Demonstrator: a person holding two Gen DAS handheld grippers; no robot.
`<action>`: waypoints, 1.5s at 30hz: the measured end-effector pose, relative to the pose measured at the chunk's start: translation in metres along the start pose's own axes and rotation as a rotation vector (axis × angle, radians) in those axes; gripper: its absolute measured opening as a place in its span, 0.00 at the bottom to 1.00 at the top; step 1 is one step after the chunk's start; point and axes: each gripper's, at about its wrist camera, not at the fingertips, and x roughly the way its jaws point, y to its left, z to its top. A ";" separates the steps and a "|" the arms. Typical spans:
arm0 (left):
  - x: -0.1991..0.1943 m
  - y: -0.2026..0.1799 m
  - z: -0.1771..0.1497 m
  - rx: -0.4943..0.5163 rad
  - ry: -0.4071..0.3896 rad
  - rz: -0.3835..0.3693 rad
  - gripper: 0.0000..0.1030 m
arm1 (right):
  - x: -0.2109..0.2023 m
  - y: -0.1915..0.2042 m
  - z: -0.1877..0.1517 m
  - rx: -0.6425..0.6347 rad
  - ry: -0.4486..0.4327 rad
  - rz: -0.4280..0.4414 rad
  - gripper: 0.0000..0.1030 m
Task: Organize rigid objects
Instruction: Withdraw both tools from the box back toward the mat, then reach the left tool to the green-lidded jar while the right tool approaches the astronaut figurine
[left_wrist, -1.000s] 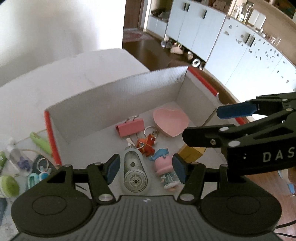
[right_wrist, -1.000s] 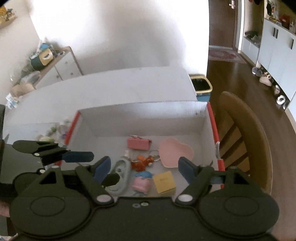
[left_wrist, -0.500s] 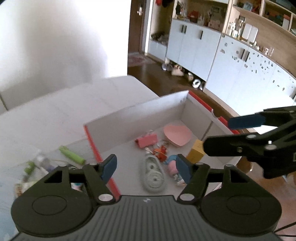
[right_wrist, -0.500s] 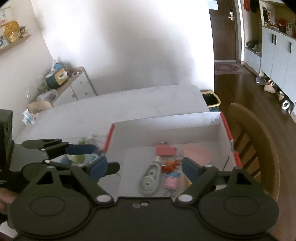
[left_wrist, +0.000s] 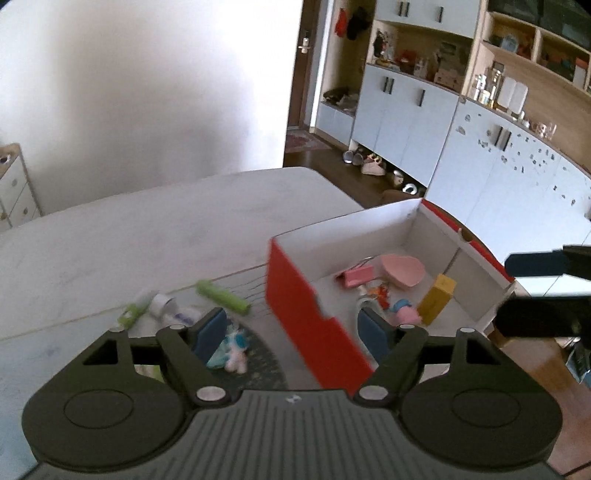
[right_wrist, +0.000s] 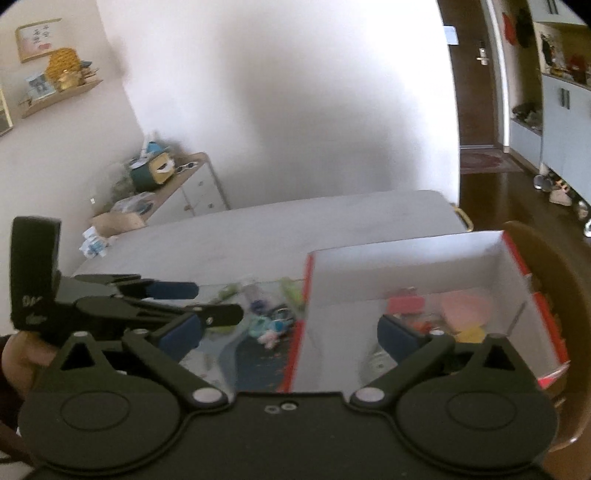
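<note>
On the pale table (left_wrist: 147, 229) the red box (left_wrist: 306, 314) already holds several trinkets, yet a green tube (left_wrist: 222, 301) and small toys (left_wrist: 232, 350) remain outside, with the left gripper (left_wrist: 293, 330) and right gripper (right_wrist: 288, 332) both spread wide, empty.

left gripper (left_wrist: 291, 328): spread, empty | red box (left_wrist: 306, 314): holds toys

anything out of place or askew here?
Nothing damaged or spilled. Several items still lie loose on the table left of the red box: a green tube, a small bottle and a toy figure. Both grippers are empty.
</note>
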 end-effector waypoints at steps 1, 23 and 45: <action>-0.002 0.007 -0.002 -0.005 0.002 0.002 0.76 | 0.003 0.007 -0.002 -0.001 0.002 0.007 0.99; -0.004 0.120 -0.048 -0.074 0.008 0.021 0.92 | 0.090 0.115 -0.038 -0.088 0.076 -0.072 0.99; 0.062 0.157 -0.051 -0.122 0.054 0.078 0.96 | 0.187 0.104 -0.036 -0.180 0.158 -0.222 0.92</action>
